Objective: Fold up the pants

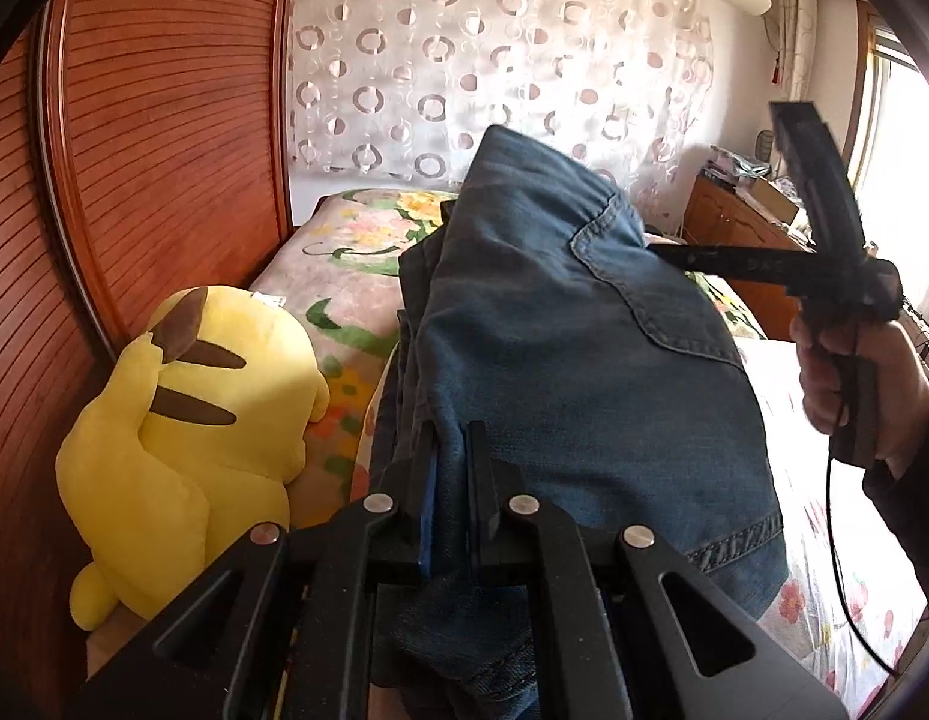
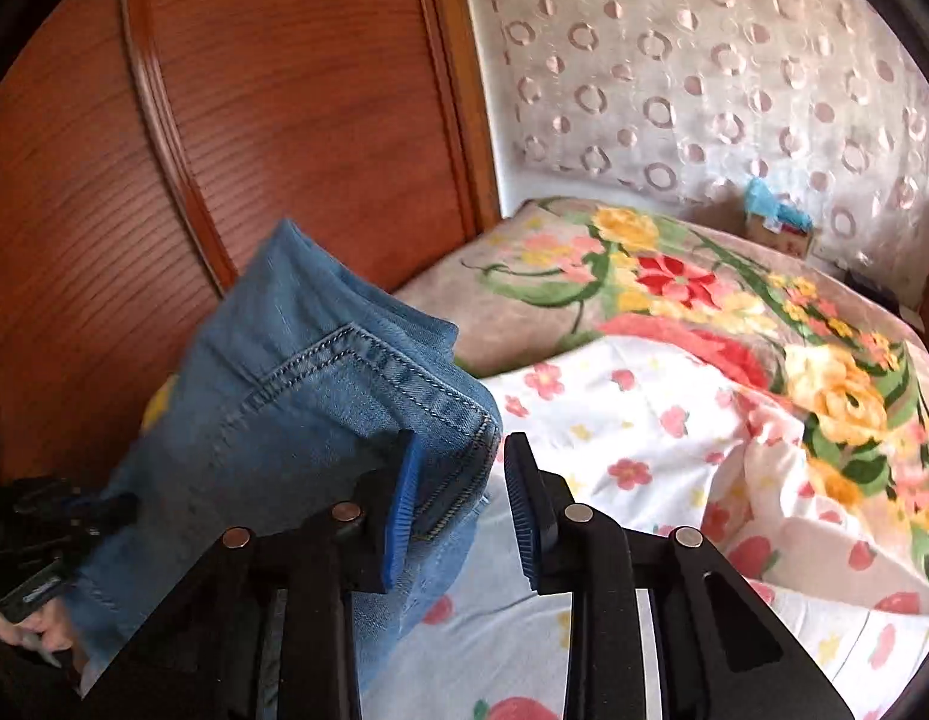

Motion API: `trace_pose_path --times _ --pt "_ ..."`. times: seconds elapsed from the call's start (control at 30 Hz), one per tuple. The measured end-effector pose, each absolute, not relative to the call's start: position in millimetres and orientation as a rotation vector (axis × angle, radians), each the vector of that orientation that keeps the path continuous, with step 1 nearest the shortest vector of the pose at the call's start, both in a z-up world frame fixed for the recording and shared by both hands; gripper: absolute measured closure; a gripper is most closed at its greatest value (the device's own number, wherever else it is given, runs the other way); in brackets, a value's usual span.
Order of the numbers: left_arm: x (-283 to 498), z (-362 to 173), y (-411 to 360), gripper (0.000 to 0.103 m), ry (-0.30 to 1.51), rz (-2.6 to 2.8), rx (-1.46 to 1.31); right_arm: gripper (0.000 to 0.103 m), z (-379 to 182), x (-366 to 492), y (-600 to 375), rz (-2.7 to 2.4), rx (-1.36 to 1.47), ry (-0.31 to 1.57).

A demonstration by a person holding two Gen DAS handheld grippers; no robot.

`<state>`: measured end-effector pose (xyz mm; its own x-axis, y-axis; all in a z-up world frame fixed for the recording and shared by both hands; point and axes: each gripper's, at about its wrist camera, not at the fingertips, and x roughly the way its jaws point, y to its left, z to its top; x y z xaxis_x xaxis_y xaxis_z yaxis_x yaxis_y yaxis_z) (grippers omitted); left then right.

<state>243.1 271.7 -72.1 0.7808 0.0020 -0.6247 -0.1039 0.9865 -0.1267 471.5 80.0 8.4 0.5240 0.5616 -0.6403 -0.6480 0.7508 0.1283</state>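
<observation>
The folded blue jeans [image 1: 554, 330] are held up above the bed. My left gripper [image 1: 452, 450] is shut on their near edge, with denim pinched between its fingers. In the right wrist view the jeans [image 2: 296, 396] hang at the left, showing a stitched pocket. My right gripper [image 2: 462, 441] stands open there. The jeans' hem corner lies against its left blue pad [image 2: 401, 510], and the right pad [image 2: 524, 516] is clear of the cloth. The left wrist view shows a hand holding the right gripper [image 1: 656, 250] with its tips at the jeans' far side.
A yellow plush toy [image 1: 194, 420] sits at the bed's left edge against the wooden wardrobe [image 1: 134, 150]. A floral blanket [image 2: 704, 300] and a white flowered sheet [image 2: 614, 420] cover the bed. A patterned curtain [image 1: 494, 60] hangs behind, with a wooden nightstand [image 1: 740, 222] at the right.
</observation>
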Motion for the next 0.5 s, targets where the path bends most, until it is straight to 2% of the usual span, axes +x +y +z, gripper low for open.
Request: trace_pose_path --times 0.3,0.5 --pt "210 -40 260 0.095 0.595 0.125 -0.123 0.073 35 376 34 0.740 -0.107 0.580" --pt "183 -12 239 0.080 0.532 0.126 -0.101 0.073 26 327 -4 0.742 -0.081 0.523"
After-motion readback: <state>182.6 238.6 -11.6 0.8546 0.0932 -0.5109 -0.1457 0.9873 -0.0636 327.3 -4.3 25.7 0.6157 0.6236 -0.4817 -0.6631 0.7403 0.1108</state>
